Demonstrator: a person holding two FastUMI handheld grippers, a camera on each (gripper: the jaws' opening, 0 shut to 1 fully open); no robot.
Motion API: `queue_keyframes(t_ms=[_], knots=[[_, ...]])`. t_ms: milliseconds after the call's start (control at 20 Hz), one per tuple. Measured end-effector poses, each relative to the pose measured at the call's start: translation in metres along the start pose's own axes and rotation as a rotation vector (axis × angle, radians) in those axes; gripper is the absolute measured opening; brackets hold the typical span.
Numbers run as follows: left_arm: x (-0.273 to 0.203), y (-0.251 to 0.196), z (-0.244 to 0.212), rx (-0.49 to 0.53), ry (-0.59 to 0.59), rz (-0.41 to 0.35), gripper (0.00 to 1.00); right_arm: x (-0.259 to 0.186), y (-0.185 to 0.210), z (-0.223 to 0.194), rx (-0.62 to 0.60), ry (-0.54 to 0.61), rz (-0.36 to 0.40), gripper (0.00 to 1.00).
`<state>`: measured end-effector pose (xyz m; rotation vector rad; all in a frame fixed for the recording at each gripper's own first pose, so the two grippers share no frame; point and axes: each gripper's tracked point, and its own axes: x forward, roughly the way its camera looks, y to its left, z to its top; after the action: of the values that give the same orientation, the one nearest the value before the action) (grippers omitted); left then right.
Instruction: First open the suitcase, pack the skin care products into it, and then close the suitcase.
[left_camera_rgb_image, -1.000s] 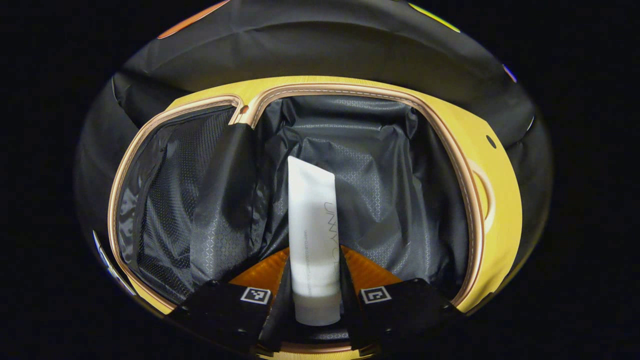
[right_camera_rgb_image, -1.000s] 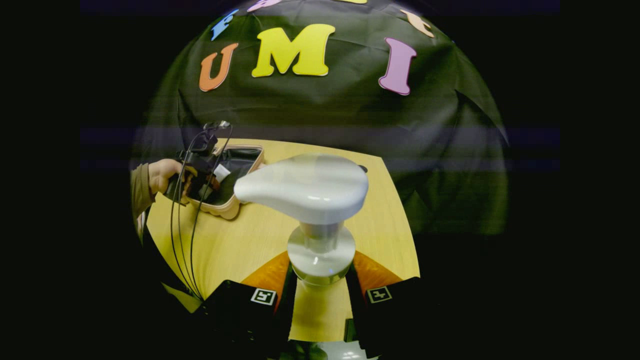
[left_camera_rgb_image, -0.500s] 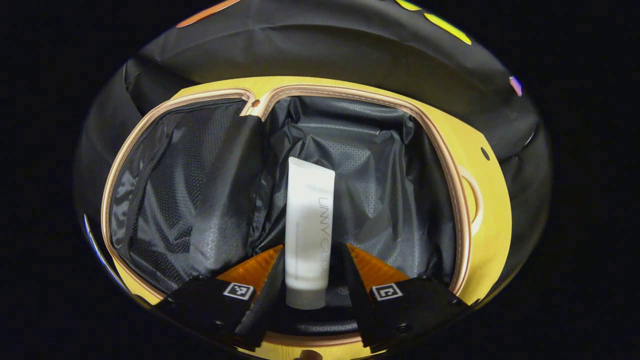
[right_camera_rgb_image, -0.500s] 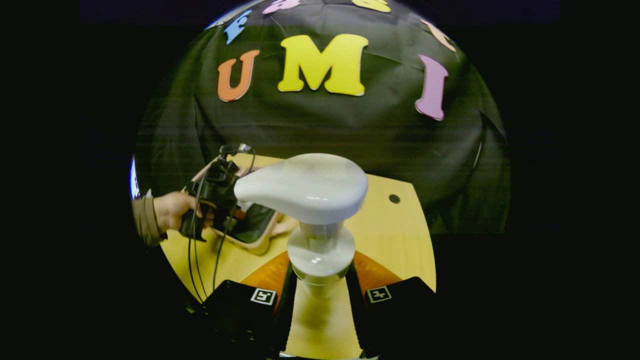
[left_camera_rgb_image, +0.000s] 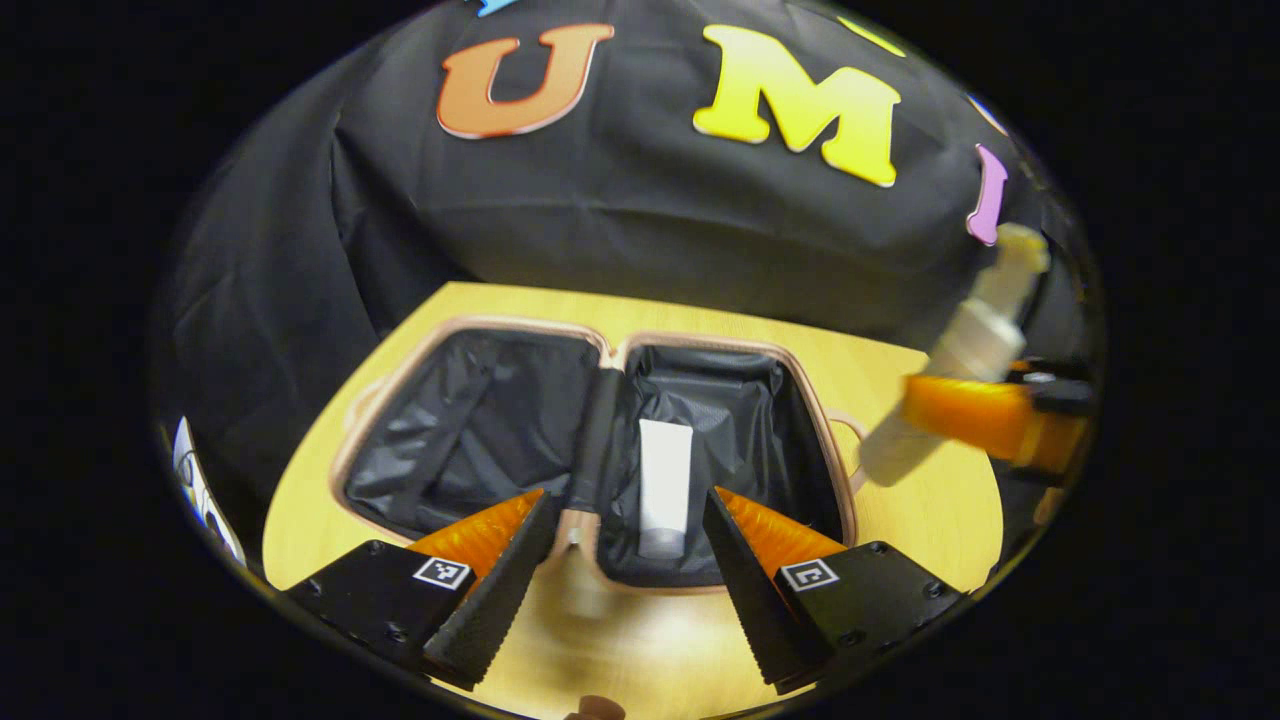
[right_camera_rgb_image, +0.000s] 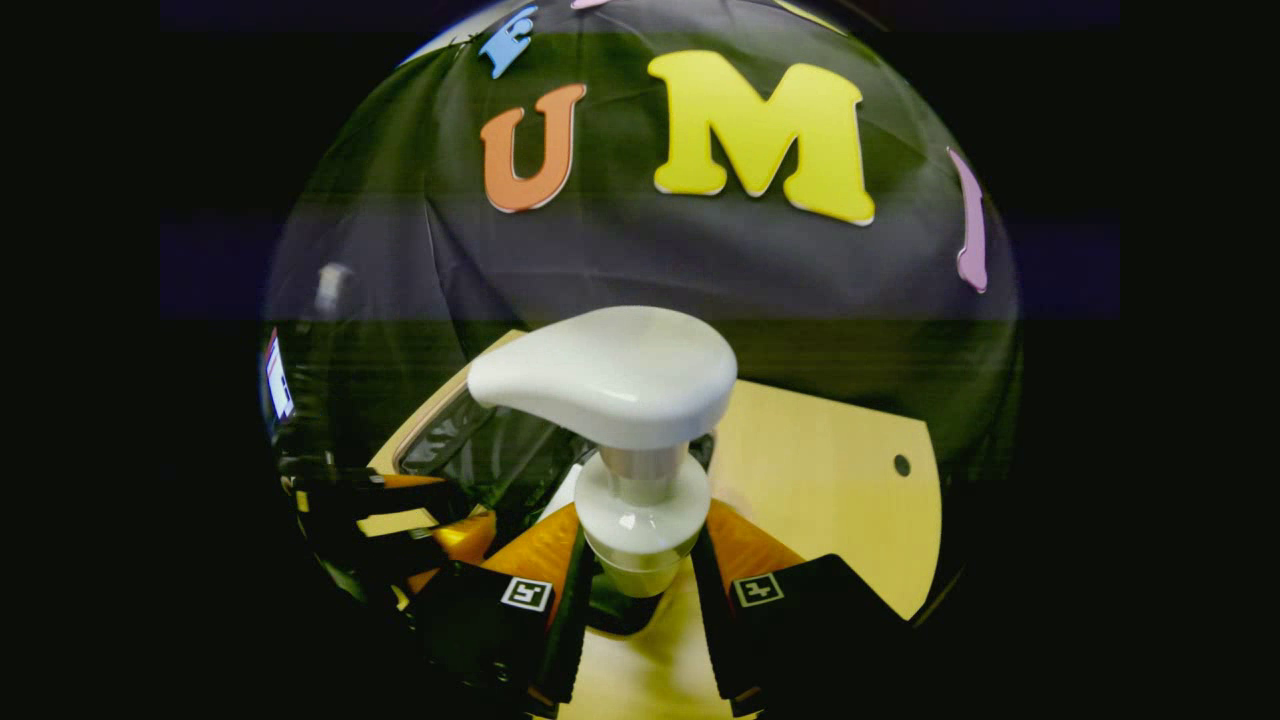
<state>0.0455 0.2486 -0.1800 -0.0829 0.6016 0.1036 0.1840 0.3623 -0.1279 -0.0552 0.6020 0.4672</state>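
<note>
The suitcase (left_camera_rgb_image: 600, 440) lies fully open on the yellow surface (left_camera_rgb_image: 900, 520), both black-lined halves facing up. A white tube (left_camera_rgb_image: 665, 487) lies in the right half, its cap end toward the near rim.

The left tongs (left_camera_rgb_image: 620, 560) are spread apart and hold nothing; they hover above the near edge of the suitcase, with the tube visible between the fingers but clear of them.

The right tongs (right_camera_rgb_image: 635, 590) are clamped on the neck of a white pump bottle (right_camera_rgb_image: 610, 400), below the collar. In the left gripper view, the pump bottle (left_camera_rgb_image: 960, 350) hangs tilted in the air to the right of the suitcase, gripped by the orange fingers (left_camera_rgb_image: 985, 420) of the right tongs.
</note>
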Motion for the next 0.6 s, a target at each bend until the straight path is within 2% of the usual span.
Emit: queue_keyframes(t_ms=[200, 300, 400, 600], knots=[[-0.061, 0.033, 0.009, 0.008, -0.122, 0.057, 0.97, 0.047, 0.021, -0.051, 0.043, 0.158, 0.0, 0.49], [-0.091, 0.046, 0.016, -0.02, -0.186, 0.077, 0.97, 0.065, 0.022, -0.07, 0.072, 0.229, -0.019, 0.49], [-0.122, 0.057, 0.025, -0.029, -0.262, 0.083, 0.96, 0.074, 0.025, -0.083, 0.113, 0.281, -0.037, 0.49], [-0.168, 0.095, 0.029, 0.025, -0.342, 0.163, 0.96, 0.085, 0.024, -0.099, 0.176, 0.354, -0.056, 0.49]])
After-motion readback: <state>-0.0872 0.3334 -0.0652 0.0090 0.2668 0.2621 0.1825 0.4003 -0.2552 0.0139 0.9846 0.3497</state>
